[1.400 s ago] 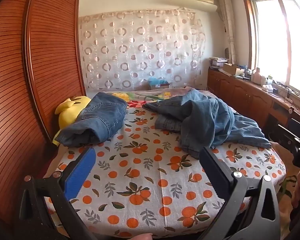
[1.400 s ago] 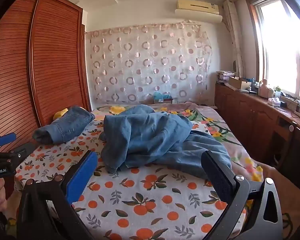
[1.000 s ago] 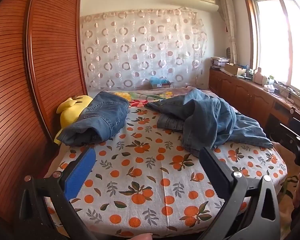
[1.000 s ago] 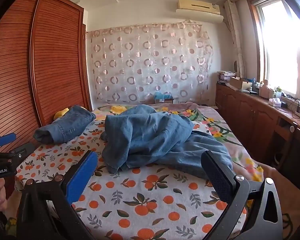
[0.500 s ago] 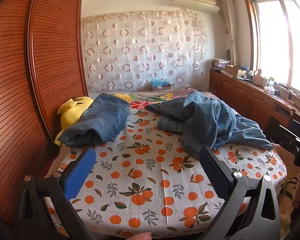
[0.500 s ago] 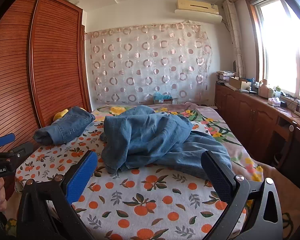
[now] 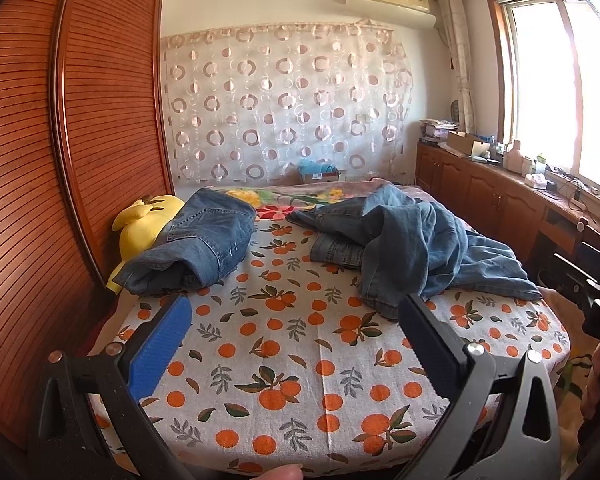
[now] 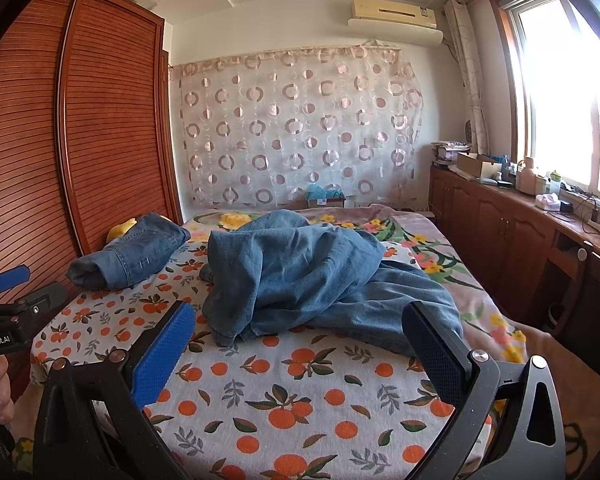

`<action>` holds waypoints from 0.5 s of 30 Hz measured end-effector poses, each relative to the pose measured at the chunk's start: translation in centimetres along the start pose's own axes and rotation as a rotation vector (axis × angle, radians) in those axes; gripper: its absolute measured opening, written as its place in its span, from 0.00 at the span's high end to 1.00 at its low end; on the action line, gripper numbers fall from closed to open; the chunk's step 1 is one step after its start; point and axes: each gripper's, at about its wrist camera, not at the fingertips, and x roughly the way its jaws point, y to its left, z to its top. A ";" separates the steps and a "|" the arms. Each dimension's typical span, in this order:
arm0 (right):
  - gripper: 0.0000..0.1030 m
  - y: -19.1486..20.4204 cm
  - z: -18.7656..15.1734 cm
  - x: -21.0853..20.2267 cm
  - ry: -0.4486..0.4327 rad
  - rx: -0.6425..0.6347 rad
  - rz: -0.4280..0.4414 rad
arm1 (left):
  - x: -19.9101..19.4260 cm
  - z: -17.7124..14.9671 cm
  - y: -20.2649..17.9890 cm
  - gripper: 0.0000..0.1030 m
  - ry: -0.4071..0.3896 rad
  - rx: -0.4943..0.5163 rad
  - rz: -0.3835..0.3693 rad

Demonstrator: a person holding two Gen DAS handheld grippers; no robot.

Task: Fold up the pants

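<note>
Your left claw [image 7: 292, 332] is wide open and holds nothing. It hangs over the near end of the bed [image 7: 332, 384], with bare orange-print sheet between its two fingers. Your right claw [image 8: 300, 340] is wide open too, and empty.

The messy pants [image 8: 300, 280] lie in a heap just ahead of your right claw. Its right finger [image 8: 432, 352] covers the near edge of one blue leg, so you cannot see where that leg ends. From your left claw, the same heap [image 7: 412, 252] sits ahead and to the right. The cloth is so bunched up that you cannot tell the waist from the legs.

A second pair of jeans [image 7: 196, 248] lies ahead and to the left of your left claw. It looks folded or rolled. It rests partly on a yellow plush toy [image 7: 144, 220], and most of the toy is hidden under it.

At the left edge of the right claw's view you can see part of the other claw and some fingers of your hand [image 8: 0, 388]; the rest is cut off. The far right of the bed is hidden behind the heap.
</note>
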 end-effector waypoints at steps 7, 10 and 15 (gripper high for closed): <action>0.00 0.0 0.0 0.0 -0.001 0.000 -0.001 | 0.0 0.0 0.1 0.00 -0.001 -0.001 0.000; 0.00 0.1 0.0 0.1 0.000 -0.001 -0.001 | -0.2 0.0 -0.1 0.00 0.000 -0.002 -0.003; 0.00 0.0 0.0 0.0 -0.004 0.002 -0.002 | -0.2 0.0 -0.1 0.00 0.000 -0.003 -0.005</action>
